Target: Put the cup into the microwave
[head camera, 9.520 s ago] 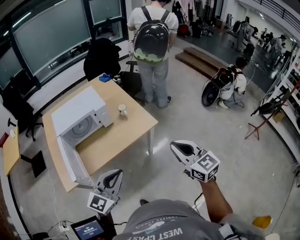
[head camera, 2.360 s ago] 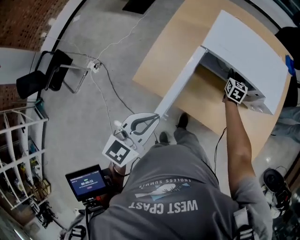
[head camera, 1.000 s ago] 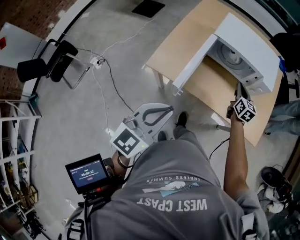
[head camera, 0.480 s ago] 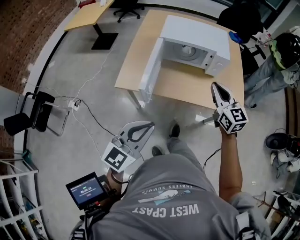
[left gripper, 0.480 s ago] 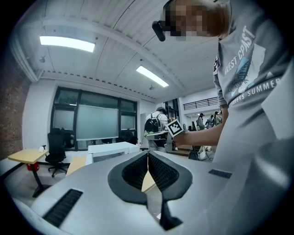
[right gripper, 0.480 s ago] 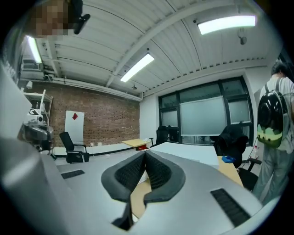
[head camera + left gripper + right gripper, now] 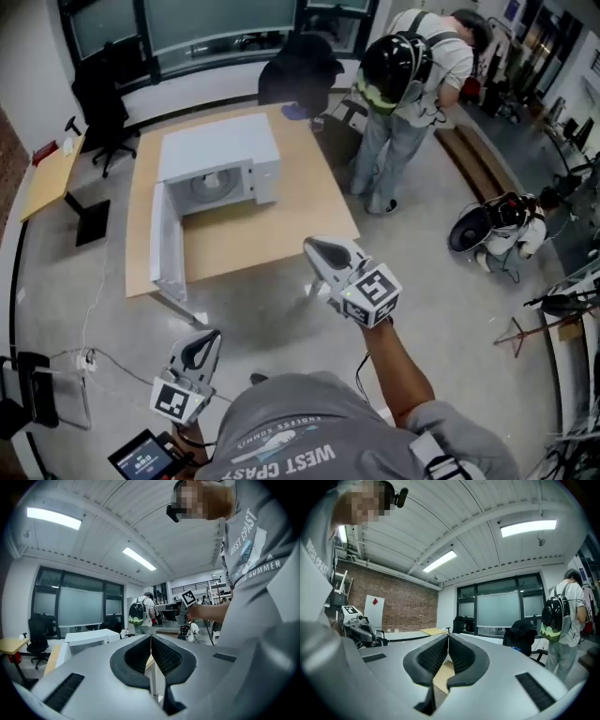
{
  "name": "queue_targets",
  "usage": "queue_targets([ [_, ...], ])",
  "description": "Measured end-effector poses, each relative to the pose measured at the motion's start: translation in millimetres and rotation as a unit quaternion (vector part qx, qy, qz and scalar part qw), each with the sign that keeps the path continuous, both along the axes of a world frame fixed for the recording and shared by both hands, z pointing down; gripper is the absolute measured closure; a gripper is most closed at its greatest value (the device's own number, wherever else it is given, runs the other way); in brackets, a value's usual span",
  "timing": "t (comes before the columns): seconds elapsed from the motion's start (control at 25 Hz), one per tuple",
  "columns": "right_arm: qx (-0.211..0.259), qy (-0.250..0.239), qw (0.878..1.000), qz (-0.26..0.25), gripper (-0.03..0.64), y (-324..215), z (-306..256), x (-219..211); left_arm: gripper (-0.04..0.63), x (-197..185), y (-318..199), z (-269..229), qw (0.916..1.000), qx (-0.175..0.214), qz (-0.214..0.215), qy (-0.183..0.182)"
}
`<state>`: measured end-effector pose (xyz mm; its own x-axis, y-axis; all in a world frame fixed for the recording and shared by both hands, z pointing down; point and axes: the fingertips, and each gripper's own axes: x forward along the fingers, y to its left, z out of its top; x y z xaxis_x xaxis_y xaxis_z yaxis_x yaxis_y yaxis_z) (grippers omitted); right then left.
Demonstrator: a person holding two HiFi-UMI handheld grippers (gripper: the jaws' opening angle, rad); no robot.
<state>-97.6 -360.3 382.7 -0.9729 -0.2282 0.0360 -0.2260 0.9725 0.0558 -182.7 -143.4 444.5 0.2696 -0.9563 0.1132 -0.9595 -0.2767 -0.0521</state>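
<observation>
The white microwave (image 7: 220,159) stands on the wooden table (image 7: 281,225) with its door (image 7: 167,239) swung wide open. I see its round turntable inside, but no cup in any view. My right gripper (image 7: 314,247) is held up over the floor just off the table's near corner. Its jaws are shut with nothing between them (image 7: 448,637). My left gripper (image 7: 212,336) hangs low at the bottom left, over the floor. It is also shut and empty (image 7: 151,637). The microwave (image 7: 89,637) also shows beyond the left gripper's jaws.
A person with a black backpack (image 7: 403,66) stands beyond the table's far right corner. Another person (image 7: 502,220) crouches on the floor to the right. A black chair (image 7: 300,66) is behind the table and a small yellow desk (image 7: 52,178) at the left.
The right gripper has come away from the microwave's front and risen, still shut. The left gripper has swung along. The head view has turned, so the table now lies ahead.
</observation>
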Motion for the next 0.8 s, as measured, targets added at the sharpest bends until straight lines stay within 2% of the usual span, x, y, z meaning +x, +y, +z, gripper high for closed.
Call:
queue_targets([
  [0.24,0.009,-0.001,1.000,0.026,0.598,47,-30,124,0.574,103,9,-7,0.9989,-0.011,0.043,0.017],
  [0.4,0.007,-0.013,0.999,0.034,0.598,88,-38,214,0.574,179,17,-4,0.9964,-0.010,0.083,0.006],
  [0.6,0.025,-0.008,0.999,0.040,0.598,154,-43,314,0.574,268,60,-6,0.9946,0.006,0.103,0.007],
  [0.8,0.023,-0.002,0.999,0.032,0.598,218,-60,388,0.574,339,115,-24,0.9935,0.003,0.114,0.001],
])
